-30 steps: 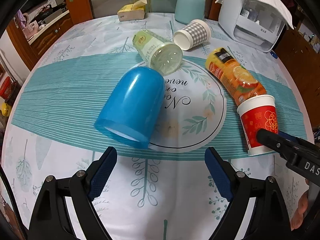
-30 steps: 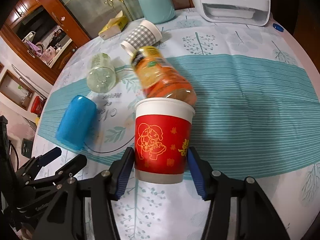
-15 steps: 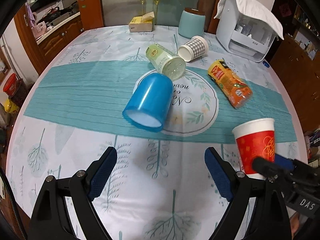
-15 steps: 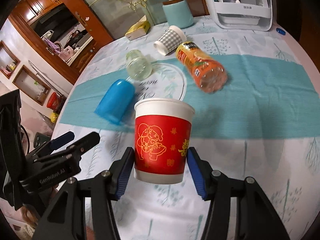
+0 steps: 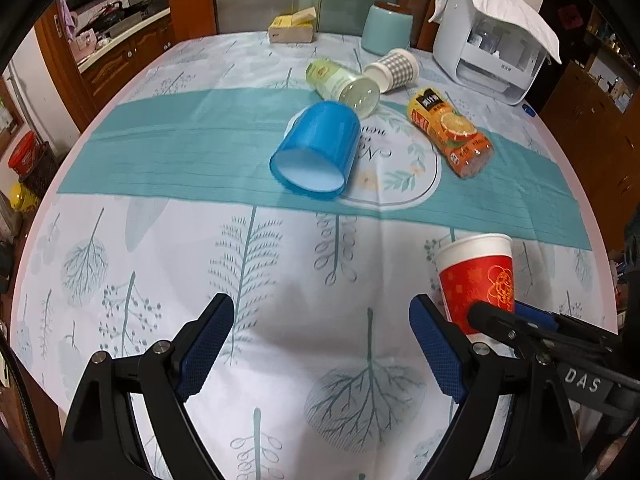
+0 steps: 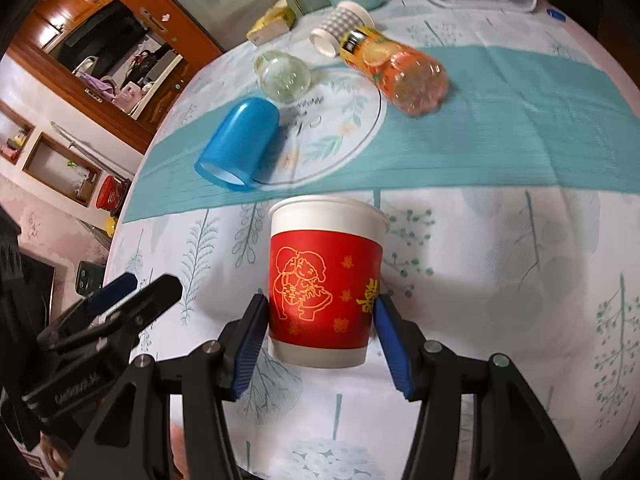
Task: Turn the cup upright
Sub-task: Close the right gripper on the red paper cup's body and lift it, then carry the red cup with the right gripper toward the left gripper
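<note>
A red paper cup (image 6: 324, 288) with a white rim and gold figures stands upright, mouth up, between the blue pads of my right gripper (image 6: 320, 324), which is shut on its lower half. It hangs just above the tablecloth near the front edge. In the left wrist view the same cup (image 5: 476, 280) is at the right, with the right gripper's fingers (image 5: 516, 328) at its base. My left gripper (image 5: 320, 336) is open and empty, low over the cloth. It also shows in the right wrist view (image 6: 132, 292).
A blue plastic cup (image 5: 316, 148) lies on its side mid-table. Behind it lie a clear green-label bottle (image 5: 344, 82), a checked paper cup (image 5: 394, 70) and an orange juice bottle (image 5: 450, 132). A white appliance (image 5: 492, 36), teal canister (image 5: 386, 22) and tissue box (image 5: 290, 28) stand at the back.
My right gripper has carried the red cup back from beside the orange bottle toward the front edge and lowered it. The left gripper has drawn back from the blue cup.
</note>
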A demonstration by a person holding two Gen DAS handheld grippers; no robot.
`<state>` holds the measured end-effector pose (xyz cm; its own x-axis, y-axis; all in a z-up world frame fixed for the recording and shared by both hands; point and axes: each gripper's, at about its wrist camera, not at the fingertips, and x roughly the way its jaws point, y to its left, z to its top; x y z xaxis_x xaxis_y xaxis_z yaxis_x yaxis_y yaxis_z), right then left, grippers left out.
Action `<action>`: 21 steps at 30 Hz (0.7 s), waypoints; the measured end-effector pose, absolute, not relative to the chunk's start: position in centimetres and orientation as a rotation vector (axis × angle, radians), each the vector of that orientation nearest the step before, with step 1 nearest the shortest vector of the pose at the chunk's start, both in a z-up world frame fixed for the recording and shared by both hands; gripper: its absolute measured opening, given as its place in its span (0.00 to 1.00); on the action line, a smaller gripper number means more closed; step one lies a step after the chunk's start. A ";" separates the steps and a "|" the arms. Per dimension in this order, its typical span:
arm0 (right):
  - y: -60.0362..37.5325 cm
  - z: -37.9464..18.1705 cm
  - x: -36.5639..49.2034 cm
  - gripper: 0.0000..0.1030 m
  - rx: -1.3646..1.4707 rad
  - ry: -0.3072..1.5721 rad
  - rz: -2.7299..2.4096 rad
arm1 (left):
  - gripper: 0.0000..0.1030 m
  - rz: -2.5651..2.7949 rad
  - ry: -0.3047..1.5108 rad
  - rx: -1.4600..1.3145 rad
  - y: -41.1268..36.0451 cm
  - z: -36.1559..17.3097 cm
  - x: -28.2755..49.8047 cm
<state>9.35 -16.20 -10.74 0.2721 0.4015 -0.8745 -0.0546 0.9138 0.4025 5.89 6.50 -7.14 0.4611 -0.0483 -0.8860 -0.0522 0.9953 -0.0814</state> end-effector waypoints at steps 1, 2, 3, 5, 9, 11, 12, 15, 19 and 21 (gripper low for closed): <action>-16.1 -11.0 9.3 0.53 0.327 1.271 0.313 | 0.86 0.004 1.096 -0.100 6.5 -7.4 5.8; -16.0 -11.1 9.3 0.53 0.331 1.273 0.312 | 0.86 0.005 1.099 -0.098 6.5 -7.6 5.8; -15.9 -11.2 9.3 0.53 0.330 1.271 0.314 | 0.86 0.005 1.105 -0.097 6.6 -7.7 5.7; -15.6 -11.5 9.6 0.53 0.325 1.271 0.309 | 0.86 0.005 1.112 -0.099 6.5 -8.0 5.8; -15.4 -12.1 10.3 0.55 0.340 1.275 0.292 | 0.86 0.003 1.116 -0.103 6.6 -8.1 5.9; -15.3 -12.3 10.6 0.55 0.338 1.281 0.286 | 0.86 0.003 1.115 -0.101 6.6 -8.1 5.9; -15.3 -12.4 10.7 0.55 0.335 1.290 0.290 | 0.86 0.001 1.115 -0.101 6.7 -8.1 5.9; -15.1 -12.7 10.6 0.57 0.338 1.302 0.302 | 0.86 0.001 1.117 -0.106 6.6 -8.1 5.9; -15.0 -12.2 10.2 0.70 0.299 1.281 0.304 | 0.86 -0.004 1.115 -0.108 6.5 -8.0 5.9; -15.0 -11.9 10.1 0.71 0.275 1.267 0.303 | 0.86 -0.011 1.114 -0.108 6.4 -7.8 5.9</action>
